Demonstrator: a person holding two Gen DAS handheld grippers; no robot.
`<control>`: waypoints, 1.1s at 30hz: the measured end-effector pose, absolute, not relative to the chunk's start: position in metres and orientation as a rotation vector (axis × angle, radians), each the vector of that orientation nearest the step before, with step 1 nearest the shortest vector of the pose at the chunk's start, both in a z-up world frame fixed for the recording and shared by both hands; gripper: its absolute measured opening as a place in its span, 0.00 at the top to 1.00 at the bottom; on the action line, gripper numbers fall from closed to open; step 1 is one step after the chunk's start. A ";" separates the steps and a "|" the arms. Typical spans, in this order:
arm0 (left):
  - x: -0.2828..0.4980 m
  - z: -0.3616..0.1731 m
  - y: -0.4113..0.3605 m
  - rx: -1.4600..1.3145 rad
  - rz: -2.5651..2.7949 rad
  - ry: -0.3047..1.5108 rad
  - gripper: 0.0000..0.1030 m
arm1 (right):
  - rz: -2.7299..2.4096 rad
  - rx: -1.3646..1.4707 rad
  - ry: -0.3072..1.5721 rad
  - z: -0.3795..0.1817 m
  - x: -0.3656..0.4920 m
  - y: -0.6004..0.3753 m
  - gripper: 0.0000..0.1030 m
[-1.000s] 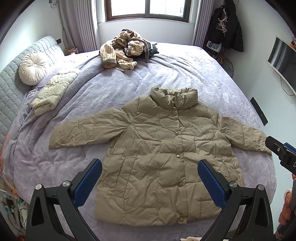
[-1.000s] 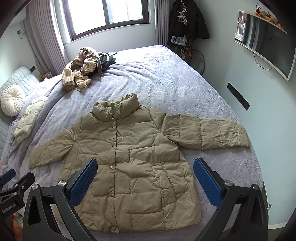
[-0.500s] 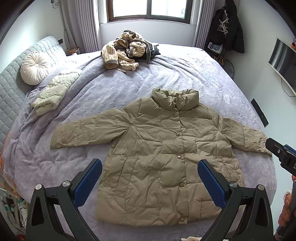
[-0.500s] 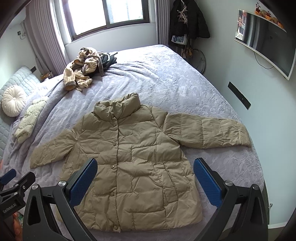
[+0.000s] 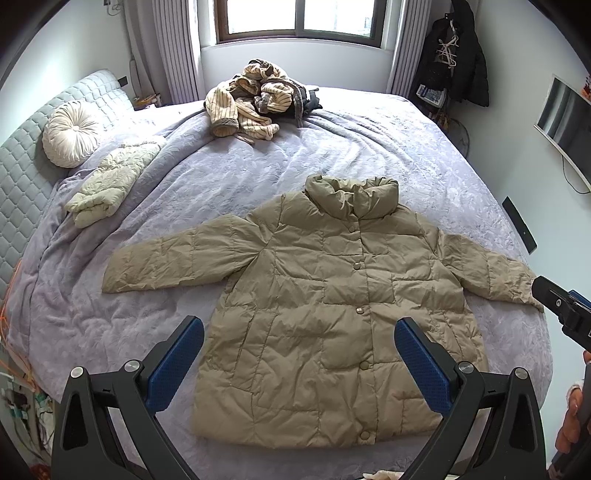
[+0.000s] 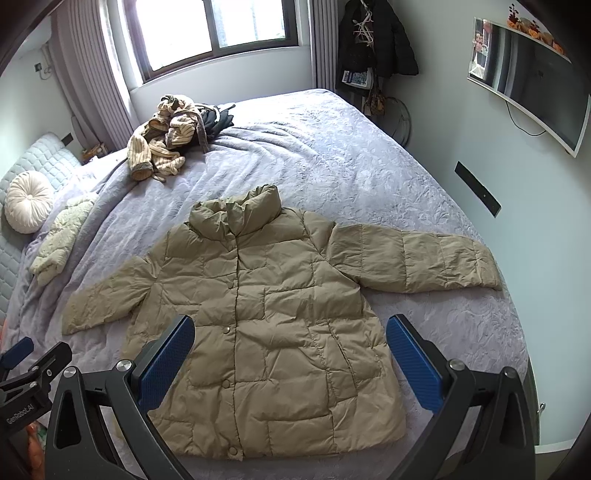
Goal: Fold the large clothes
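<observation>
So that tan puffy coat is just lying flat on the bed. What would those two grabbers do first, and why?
Probably lower the open right gripper to the far sleeve cuff of the tan quilted puffer coat and fold it inward: the coat lies buttoned, sleeves spread, untouched.

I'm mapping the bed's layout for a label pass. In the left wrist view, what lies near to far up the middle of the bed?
Left gripper, open above the hem → khaki puffer jacket, spread flat, buttoned → bare stretch of purple bedspread → pile of striped clothes → window.
</observation>
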State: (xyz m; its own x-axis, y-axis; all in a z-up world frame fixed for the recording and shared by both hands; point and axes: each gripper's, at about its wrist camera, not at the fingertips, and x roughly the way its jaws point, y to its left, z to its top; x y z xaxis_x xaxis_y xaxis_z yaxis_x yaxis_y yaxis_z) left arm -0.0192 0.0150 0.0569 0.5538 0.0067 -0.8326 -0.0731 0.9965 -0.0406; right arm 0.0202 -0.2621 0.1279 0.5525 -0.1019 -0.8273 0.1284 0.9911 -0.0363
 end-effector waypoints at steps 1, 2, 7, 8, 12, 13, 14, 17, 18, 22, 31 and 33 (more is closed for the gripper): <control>-0.019 0.057 0.015 -0.073 0.047 0.983 0.00 | -0.136 0.030 0.976 0.128 0.021 -0.262 0.00; -0.019 0.057 0.016 -0.073 0.048 0.984 0.00 | -0.135 0.030 0.976 0.128 0.021 -0.262 0.00; -0.022 0.056 0.020 -0.076 0.050 0.983 0.00 | -0.134 0.029 0.976 0.127 0.019 -0.263 0.00; -0.022 0.056 0.020 -0.076 0.049 0.983 0.00 | -0.134 0.029 0.976 0.128 0.020 -0.262 0.00; -0.023 0.056 0.020 -0.075 0.049 0.983 0.00 | -0.135 0.029 0.975 0.127 0.019 -0.263 0.00; -0.023 0.056 0.020 -0.075 0.049 0.982 0.00 | -0.135 0.031 0.975 0.126 0.019 -0.264 0.00; -0.023 0.057 0.021 -0.075 0.049 0.982 0.00 | -0.135 0.032 0.977 0.127 0.019 -0.264 0.00; -0.023 0.057 0.021 -0.075 0.048 0.982 0.00 | -0.135 0.034 0.982 0.127 0.020 -0.263 0.00; -0.022 0.056 0.020 -0.075 0.048 0.982 0.00 | -0.136 0.036 0.984 0.127 0.020 -0.263 0.00; -0.022 0.057 0.020 -0.075 0.049 0.983 0.00 | -0.135 0.035 0.984 0.126 0.019 -0.262 0.00; -0.025 0.056 0.022 -0.076 0.050 0.983 0.00 | -0.133 0.037 0.985 0.126 0.020 -0.263 0.00; -0.025 0.056 0.022 -0.076 0.050 0.984 0.00 | -0.132 0.037 0.987 0.127 0.019 -0.262 0.00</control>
